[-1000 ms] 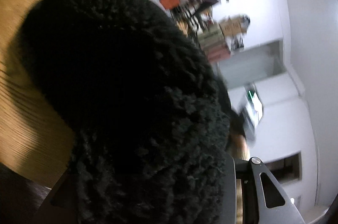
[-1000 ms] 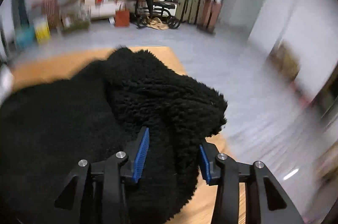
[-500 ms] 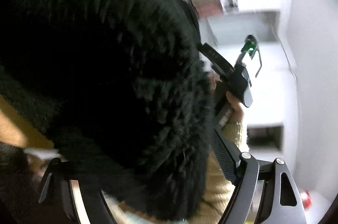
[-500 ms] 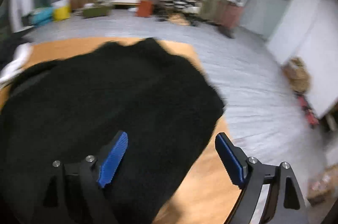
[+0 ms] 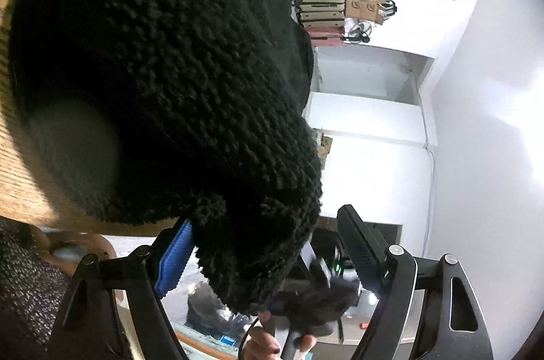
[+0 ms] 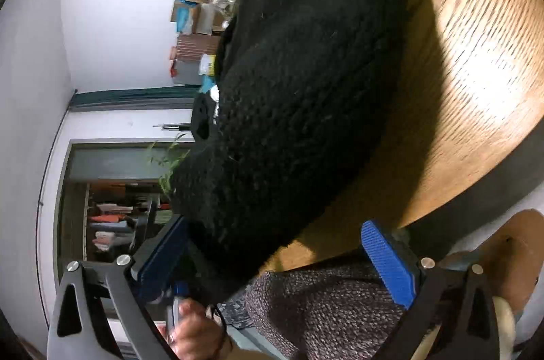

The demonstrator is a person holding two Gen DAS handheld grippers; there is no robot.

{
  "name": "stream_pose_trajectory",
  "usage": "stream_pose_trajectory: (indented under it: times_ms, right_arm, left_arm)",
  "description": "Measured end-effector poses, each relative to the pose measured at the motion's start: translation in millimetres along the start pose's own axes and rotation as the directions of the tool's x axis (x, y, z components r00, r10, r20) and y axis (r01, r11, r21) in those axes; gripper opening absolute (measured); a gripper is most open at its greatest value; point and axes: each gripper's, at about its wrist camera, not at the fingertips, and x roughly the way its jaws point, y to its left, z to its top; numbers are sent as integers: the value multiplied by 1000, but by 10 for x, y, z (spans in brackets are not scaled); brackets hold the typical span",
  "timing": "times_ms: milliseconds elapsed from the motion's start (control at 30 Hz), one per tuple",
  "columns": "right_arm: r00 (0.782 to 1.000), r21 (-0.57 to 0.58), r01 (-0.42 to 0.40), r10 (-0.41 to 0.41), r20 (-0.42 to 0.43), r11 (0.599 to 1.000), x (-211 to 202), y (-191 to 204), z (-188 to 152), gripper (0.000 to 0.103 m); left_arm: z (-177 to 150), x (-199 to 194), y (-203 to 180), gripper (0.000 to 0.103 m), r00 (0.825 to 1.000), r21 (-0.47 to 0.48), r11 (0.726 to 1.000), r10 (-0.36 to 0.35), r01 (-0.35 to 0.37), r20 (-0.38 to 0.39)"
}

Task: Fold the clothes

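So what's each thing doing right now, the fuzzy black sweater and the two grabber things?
Black sweater: bunched up on the wooden table, one edge hanging off the near side.
Left gripper: jaws open, sweater edge hanging between them, not pinched.
Right gripper: jaws open wide, sweater edge between them, not pinched.

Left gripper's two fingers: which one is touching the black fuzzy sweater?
The finger with the blue pad, on the picture's left: the sweater hangs against its tip. The other finger stands apart from the cloth.
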Motion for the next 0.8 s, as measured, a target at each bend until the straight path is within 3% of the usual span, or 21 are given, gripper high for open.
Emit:
stream_pose_trajectory:
  times_ms: [133, 167, 267, 300, 333, 367, 400, 467, 533, 567, 633, 700, 733, 767, 800]
  right_arm:
    - [1000, 6, -31, 31, 2, 999, 192, 164, 101, 103]
    - [999, 6, -41, 41, 6, 999, 242, 190, 150, 103]
    - [997, 29, 82, -82, -8, 996, 556, 205, 268, 102]
    - [991, 25, 129, -128, -30, 991, 647, 191, 297, 94]
    - [985, 0, 171, -170, -35, 985, 675, 211, 308, 81]
    - [976, -25, 212, -213, -39, 977, 702, 230, 318, 75]
    - [968, -50, 244, -246, -40, 968, 715, 254, 328, 64]
    - [973, -96, 226, -230, -35, 969, 608, 344, 379, 49]
    - [982, -103, 181, -185, -31, 978, 477, 395, 474, 41]
    - [986, -96, 159, -162, -26, 983, 388, 371, 514, 40]
    - [987, -112, 157, -158, -4, 981, 203, 275, 498, 39]
    - [982, -137, 187, -187, 10, 973, 137, 320, 573, 39]
    - [980, -147, 201, -200, 18, 968, 100, 342, 595, 39]
    - [977, -155, 212, -211, 27, 965, 46, 363, 566, 39]
    - [972, -171, 236, -232, 44, 957, -9, 392, 594, 39]
  left_arm:
    - [-137, -174, 53, 81, 999, 1, 999, -40, 40, -32]
    - [-138, -282, 83, 81, 999, -2, 999, -44, 44, -9]
    - [-86, -662, 212, 81, 993, -38, 999, 3, 2, 122]
    - [-39, -806, 266, 81, 981, -65, 997, 50, -38, 185]
    - [2, -944, 318, 81, 961, -102, 990, 120, -97, 250]
    - [35, -1049, 350, 81, 934, -134, 979, 187, -152, 304]
    - [75, -1132, 360, 81, 898, -163, 963, 259, -213, 356]
    - [198, -1173, 325, 81, 802, -199, 911, 412, -360, 433]
    - [396, -1054, 305, 81, 702, -215, 835, 544, -507, 459]
    - [497, -942, 309, 81, 716, -210, 834, 547, -510, 433]
    - [699, -699, 322, 81, 771, -196, 851, 524, -486, 362]
    - [772, -528, 438, 74, 870, -180, 910, 411, -374, 272]
    - [777, -410, 413, 64, 888, -165, 920, 388, -356, 249]
    - [754, -283, 351, 35, 892, -139, 920, 390, -366, 230]
    - [690, -156, 305, 28, 897, -117, 920, 390, -373, 209]
